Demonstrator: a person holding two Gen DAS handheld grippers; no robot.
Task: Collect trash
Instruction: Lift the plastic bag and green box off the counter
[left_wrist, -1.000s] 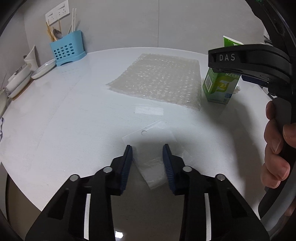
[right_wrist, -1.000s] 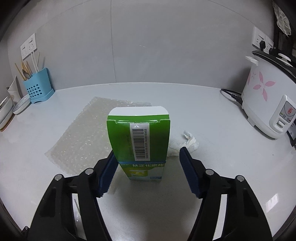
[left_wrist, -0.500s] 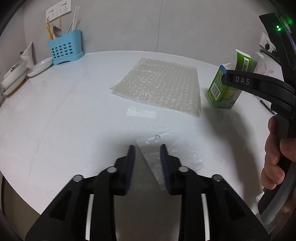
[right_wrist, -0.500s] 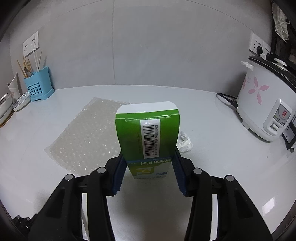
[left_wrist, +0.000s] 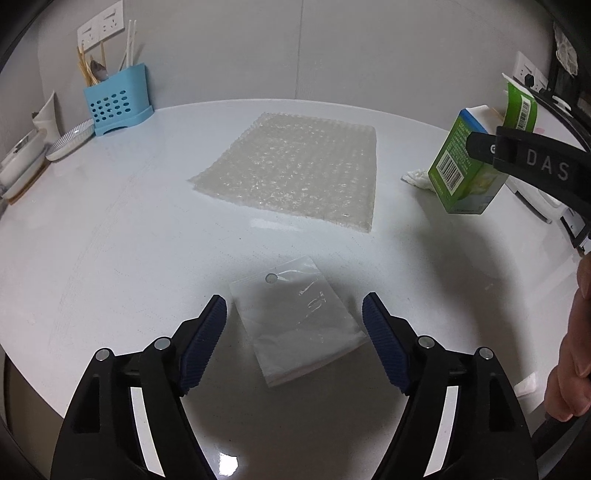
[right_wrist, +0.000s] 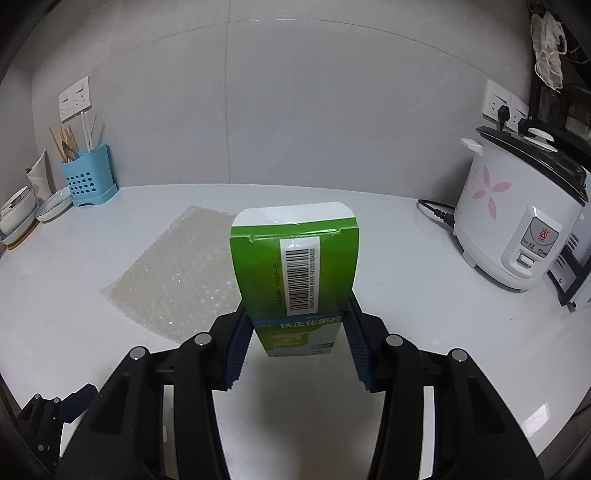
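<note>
Now right tongs (right_wrist: 295, 343) clamp green cardboard box (right_wrist: 295, 273); left tongs (left_wrist: 294, 325), jaws just widened, straddle flat clear plastic bag (left_wrist: 295, 325) near white counter (left_wrist: 110, 240) edge.

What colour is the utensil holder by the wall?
Light blue plastic utensil holder with round holes; clearest in the right wrist view.

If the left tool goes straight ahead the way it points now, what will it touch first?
Most likely the clear plastic bag, which lies flat on the table between the open fingers of the left tool. Its height above the bag is unclear.
</note>
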